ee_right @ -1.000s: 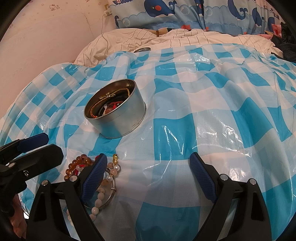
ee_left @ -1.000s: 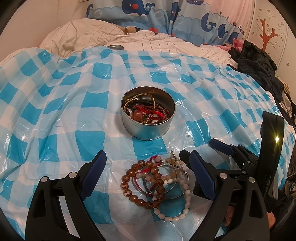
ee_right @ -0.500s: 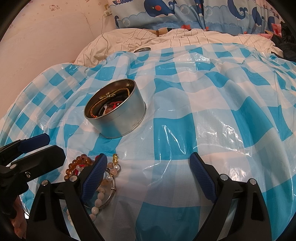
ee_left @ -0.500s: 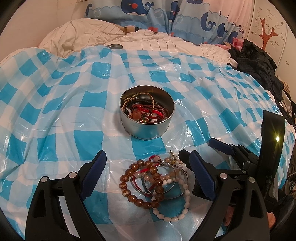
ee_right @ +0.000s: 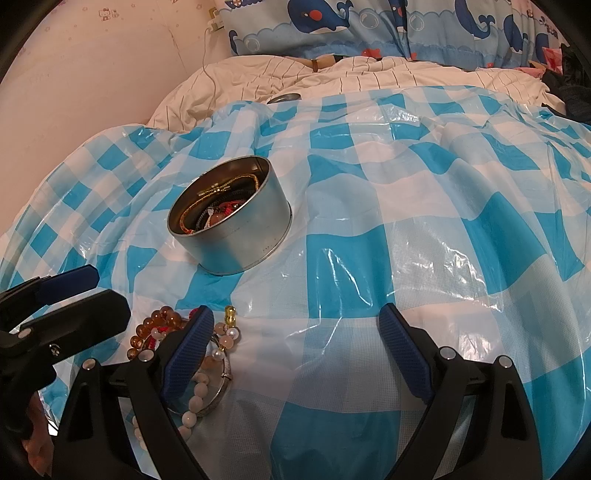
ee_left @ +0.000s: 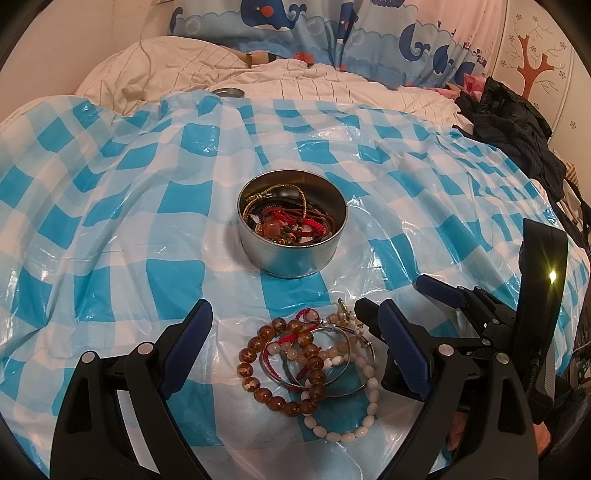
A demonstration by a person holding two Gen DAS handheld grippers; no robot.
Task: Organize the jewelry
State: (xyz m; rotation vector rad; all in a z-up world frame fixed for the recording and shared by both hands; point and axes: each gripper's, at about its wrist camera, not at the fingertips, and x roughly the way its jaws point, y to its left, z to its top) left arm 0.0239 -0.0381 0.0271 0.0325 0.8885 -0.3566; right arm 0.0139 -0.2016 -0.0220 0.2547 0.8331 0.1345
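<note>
A round metal tin (ee_left: 293, 254) stands on the blue-and-white checked plastic sheet (ee_left: 110, 206) and holds red cords and a gold chain. It also shows in the right wrist view (ee_right: 236, 236). A pile of bracelets lies in front of it: a brown bead bracelet (ee_left: 275, 369), silver bangles (ee_left: 325, 369) and a white bead bracelet (ee_left: 354, 417). My left gripper (ee_left: 295, 350) is open and empty, its jaws either side of the pile. My right gripper (ee_right: 295, 347) is open and empty just right of the pile (ee_right: 207, 354); its left fingertip overlaps the pile.
A small round metal lid (ee_left: 229, 92) lies at the sheet's far edge on the striped bedding (ee_left: 332, 85). A whale-print pillow (ee_left: 332, 33) is behind. Dark clothing (ee_left: 517, 125) is heaped at the far right. A wall (ee_right: 92, 74) runs along the left.
My left gripper has drawn back slightly, so the tin and the bracelet pile sit a little higher in its view. The right gripper has barely moved.
</note>
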